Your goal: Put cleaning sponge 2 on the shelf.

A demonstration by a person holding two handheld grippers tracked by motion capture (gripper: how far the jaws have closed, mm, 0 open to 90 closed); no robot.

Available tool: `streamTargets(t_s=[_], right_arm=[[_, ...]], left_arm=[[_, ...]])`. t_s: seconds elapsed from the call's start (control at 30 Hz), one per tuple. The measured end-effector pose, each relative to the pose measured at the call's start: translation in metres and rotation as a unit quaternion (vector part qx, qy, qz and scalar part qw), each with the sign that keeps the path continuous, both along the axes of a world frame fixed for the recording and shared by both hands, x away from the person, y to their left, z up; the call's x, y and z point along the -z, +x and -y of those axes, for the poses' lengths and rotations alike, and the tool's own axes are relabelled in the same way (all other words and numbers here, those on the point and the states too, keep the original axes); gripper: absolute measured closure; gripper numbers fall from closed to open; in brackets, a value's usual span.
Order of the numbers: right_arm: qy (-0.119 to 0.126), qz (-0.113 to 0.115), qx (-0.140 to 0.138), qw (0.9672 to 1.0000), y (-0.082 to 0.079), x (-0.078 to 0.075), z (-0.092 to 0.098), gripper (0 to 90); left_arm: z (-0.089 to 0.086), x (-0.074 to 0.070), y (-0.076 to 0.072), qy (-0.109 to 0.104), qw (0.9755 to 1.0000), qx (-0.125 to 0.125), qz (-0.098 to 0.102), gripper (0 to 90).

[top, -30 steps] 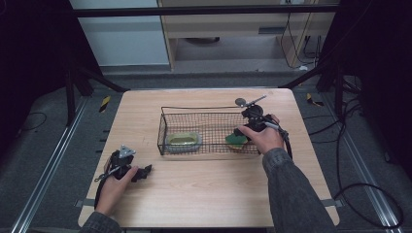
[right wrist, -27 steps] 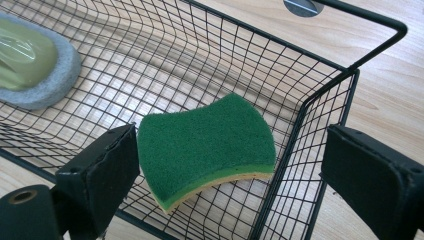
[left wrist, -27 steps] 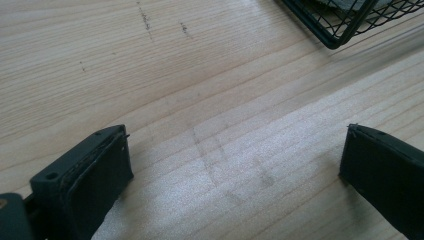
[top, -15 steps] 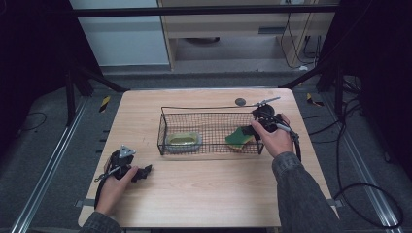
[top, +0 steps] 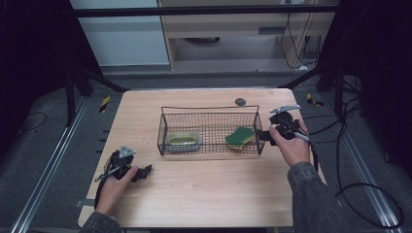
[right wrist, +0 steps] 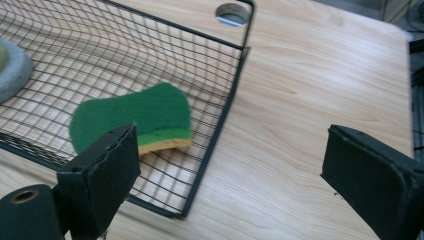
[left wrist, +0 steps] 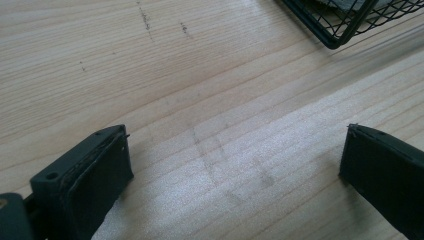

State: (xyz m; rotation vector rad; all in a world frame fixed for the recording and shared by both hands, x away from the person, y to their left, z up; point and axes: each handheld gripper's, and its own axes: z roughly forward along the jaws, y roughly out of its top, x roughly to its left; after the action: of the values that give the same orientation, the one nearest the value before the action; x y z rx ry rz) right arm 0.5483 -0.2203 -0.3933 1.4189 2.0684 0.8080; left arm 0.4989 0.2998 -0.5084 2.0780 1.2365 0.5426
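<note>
Judging by its look, the green sponge (right wrist: 135, 117) is light, soft and springy; it lies flat at the right end of the wire basket (top: 209, 108), scouring face up. I'd pinch it across its narrow waist. My right gripper (top: 266, 137) hangs spread wide and empty just outside the basket's end wall; my left gripper (top: 144, 171), also wide, rests on the table (top: 218, 194).
</note>
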Motion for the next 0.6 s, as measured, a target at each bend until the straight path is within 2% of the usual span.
streamTargets(t_s=[0.17, 0.3, 0.37, 0.6], right_arm=[[0.005, 0.023, 0.009, 0.9997, -0.014, 0.003, 0.017, 9.5], [-0.008, 0.042, 0.016, 0.999, -0.025, 0.012, 0.031, 10.5], [-0.009, 0.044, 0.019, 0.9988, -0.029, 0.017, 0.037, 10.7], [-0.005, 0.031, 0.03, 0.999, -0.038, 0.043, 0.057, 10.9]], left_arm=[[0.0, 0.0, 0.0, 0.001, 1.0, 0.001, 0.0, 0.0], [0.0, 0.0, 0.0, 0.0, 1.0, 0.0, 0.0, 0.0], [0.0, 0.0, 0.0, 0.001, 1.0, 0.001, -0.001, 0.0], [0.0, 0.0, 0.0, 0.001, 1.0, 0.001, 0.0, 0.0]])
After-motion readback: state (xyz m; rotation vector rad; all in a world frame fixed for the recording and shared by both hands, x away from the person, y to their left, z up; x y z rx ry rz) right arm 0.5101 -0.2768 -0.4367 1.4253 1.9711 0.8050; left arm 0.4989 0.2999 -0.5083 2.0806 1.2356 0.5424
